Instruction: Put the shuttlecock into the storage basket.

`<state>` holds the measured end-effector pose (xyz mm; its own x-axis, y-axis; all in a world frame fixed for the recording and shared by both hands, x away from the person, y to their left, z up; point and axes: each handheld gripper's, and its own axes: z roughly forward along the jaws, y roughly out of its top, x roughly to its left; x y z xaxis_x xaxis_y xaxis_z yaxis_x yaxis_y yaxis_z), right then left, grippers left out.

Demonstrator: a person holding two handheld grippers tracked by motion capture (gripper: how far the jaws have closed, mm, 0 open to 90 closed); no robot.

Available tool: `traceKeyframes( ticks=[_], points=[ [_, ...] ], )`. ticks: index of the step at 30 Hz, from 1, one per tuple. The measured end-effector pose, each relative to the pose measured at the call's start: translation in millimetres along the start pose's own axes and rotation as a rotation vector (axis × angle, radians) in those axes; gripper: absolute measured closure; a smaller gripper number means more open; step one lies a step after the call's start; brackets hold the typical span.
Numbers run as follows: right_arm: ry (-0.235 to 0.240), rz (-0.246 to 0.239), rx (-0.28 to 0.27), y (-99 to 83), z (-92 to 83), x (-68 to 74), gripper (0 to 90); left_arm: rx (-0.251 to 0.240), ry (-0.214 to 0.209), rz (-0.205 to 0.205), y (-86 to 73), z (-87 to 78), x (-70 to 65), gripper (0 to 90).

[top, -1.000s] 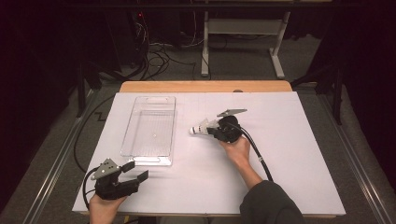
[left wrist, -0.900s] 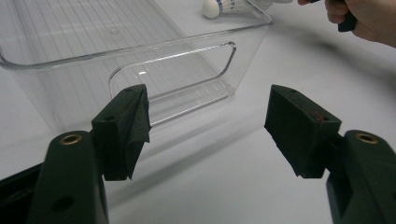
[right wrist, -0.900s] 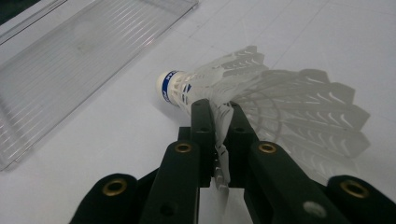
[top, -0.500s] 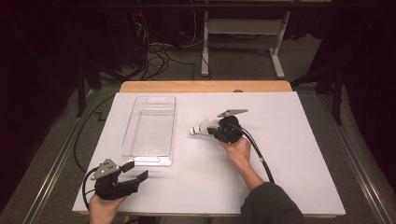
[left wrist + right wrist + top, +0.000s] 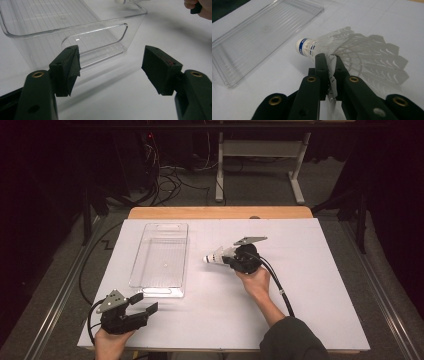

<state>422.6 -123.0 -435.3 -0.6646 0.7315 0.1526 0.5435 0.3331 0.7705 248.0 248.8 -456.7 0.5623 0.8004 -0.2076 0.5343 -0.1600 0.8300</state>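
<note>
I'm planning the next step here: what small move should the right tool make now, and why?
Probably lift and carry the shuttlecock leftward toward the clear bin. The right tool is shut on its skirt, the bin sits open just beside it, and the left tool waits open at the bin's near end.

White sheet (image 5: 310,285) covers bench; wooden bench edge (image 5: 220,213) exposed along far side. Beyond it, grey floor with tangled cables (image 5: 170,175) and white frame legs (image 5: 260,160).
</note>
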Motion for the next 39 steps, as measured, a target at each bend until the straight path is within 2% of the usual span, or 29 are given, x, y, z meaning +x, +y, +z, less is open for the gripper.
traceKeyframes(
  ticks=[6, 22, 29, 39],
  points=[
    [0.010, 0.008, -0.001, 1.0, -3.5, 3.3, 87.7, -0.002, 0.003, 0.000, -0.1, -0.8, 0.7, 31.5],
    [0.043, -0.011, -0.021, 9.0, -14.2, 17.1, 89.1, -0.003, 0.006, -0.001, -0.2, -1.3, 1.8, 31.6],
    [0.047, -0.007, -0.020, 10.4, -15.2, 18.3, 89.2, -0.005, 0.007, 0.000, -0.2, -1.6, 2.2, 31.6],
    [0.063, -0.033, -0.037, 20.2, -22.5, 29.2, 89.2, -0.005, 0.009, 0.001, -0.4, -1.5, 2.0, 31.6]
  ],
)
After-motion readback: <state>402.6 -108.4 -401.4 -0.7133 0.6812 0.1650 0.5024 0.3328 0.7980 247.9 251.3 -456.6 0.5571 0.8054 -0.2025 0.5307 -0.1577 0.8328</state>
